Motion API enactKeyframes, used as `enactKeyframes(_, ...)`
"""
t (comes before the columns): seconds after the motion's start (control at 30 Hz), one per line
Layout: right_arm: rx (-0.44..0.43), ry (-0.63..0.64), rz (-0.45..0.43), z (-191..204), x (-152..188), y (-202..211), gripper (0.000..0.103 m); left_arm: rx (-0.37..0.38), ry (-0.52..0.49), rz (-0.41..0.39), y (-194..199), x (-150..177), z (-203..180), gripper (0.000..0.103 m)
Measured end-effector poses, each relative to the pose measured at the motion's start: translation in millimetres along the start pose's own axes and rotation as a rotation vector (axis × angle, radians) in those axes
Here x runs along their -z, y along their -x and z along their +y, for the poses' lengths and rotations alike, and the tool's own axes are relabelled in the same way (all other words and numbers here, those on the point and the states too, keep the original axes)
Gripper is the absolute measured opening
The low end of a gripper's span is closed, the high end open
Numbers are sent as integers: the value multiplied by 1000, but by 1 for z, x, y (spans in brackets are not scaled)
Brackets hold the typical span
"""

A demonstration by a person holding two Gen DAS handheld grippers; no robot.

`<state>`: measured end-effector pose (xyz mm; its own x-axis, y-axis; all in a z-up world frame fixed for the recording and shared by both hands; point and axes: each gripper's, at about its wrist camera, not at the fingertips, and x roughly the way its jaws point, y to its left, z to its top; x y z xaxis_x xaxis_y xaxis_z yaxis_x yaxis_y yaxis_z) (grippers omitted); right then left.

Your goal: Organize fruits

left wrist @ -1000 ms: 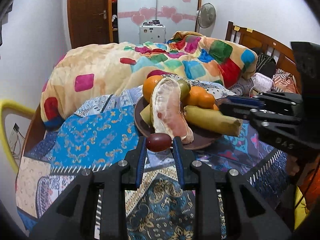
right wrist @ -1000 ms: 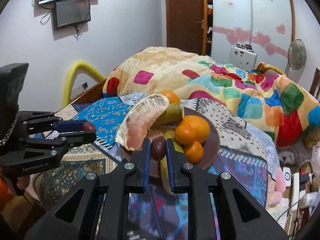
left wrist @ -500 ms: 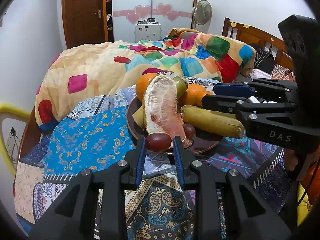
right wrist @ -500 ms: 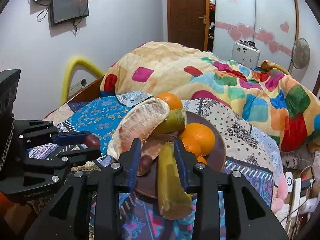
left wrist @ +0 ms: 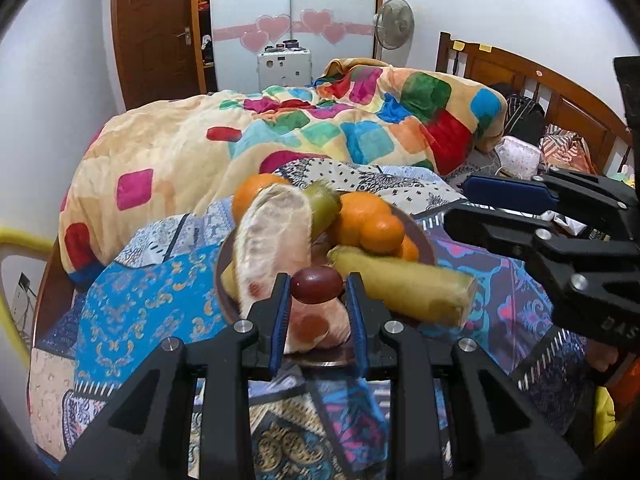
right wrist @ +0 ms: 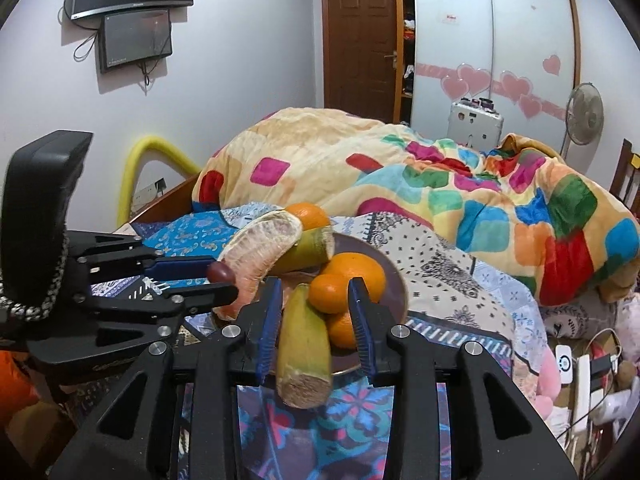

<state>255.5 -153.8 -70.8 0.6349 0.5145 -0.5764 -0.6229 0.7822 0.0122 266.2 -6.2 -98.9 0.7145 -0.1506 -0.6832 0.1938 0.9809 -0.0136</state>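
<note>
A brown plate on the bed holds a peeled pomelo wedge, oranges and yellow-green cane pieces. My left gripper is shut on a dark red grape, held over the plate's near edge; it also shows in the right wrist view. My right gripper is open and empty, its fingers either side of a cane piece and small oranges at the plate's near side.
A patterned blue cloth covers the bed under the plate. A rumpled multicoloured quilt lies behind it. A wooden headboard stands at right, a yellow curved tube at the bed's left edge.
My right gripper opened and released its grape onto the plate, then opened wider. My left gripper carried its grape forward over the plate's edge.
</note>
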Motion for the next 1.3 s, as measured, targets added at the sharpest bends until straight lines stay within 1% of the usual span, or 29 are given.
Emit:
enactKeyframes(0.13, 5, -15, -14, -9, 2, 2, 31, -16, -16, 4, -12, -6, -8, 27)
enactKeyframes(0.17, 2, -20, -13, -11, 3, 2, 31, -23, -19, 6, -14, -7, -9, 29)
enactKeyframes(0.23, 0, -30, -11, -14, 5, 1, 31, -26, -14, 16, -19, -7, -9, 36)
enactKeyframes(0.27, 0, -32, -11, -14, 6, 1, 31, -25, -9, 19, -21, -7, -10, 43)
enactKeyframes(0.3, -1, -35, -9, -15, 6, 0, 31, -25, -1, 14, -22, -7, -9, 46)
enactKeyframes(0.4, 3, -40, -9, -17, 8, 1, 31, -27, 6, 8, -17, -6, -7, 46)
enactKeyframes(0.53, 5, -50, -24, -15, 5, 11, 31, -31, 21, -22, 3, -5, -3, 46)
enactKeyframes(0.67, 10, -52, -55, -8, 1, 32, 31, -51, 38, -91, 40, -7, -2, 46)
enactKeyframes(0.8, 19, -47, -105, 4, -5, 63, 31, -55, 60, -179, 92, -6, -5, 46)
enactKeyframes(0.93, 41, -28, -183, 25, -9, 104, 31, -72, 64, -283, 152, 0, -15, 46)
enactKeyframes(1.03, 37, -14, -229, 39, -9, 130, 32, -64, 73, -344, 188, 7, -22, 49)
enactKeyframes(1.1, 38, -14, -263, 48, -7, 147, 39, -66, 75, -383, 210, 13, -27, 54)
enactKeyframes(1.17, 38, -18, -297, 56, -4, 164, 44, -82, 65, -429, 233, 22, -34, 59)
enactKeyframes(1.23, 45, -27, -332, 63, 1, 180, 46, -103, 62, -470, 251, 32, -40, 64)
enactKeyframes(1.27, 49, -31, -344, 66, 2, 185, 50, -112, 61, -492, 261, 37, -44, 68)
enactKeyframes(1.3, 52, -36, -360, 69, 4, 191, 56, -115, 62, -506, 268, 42, -47, 71)
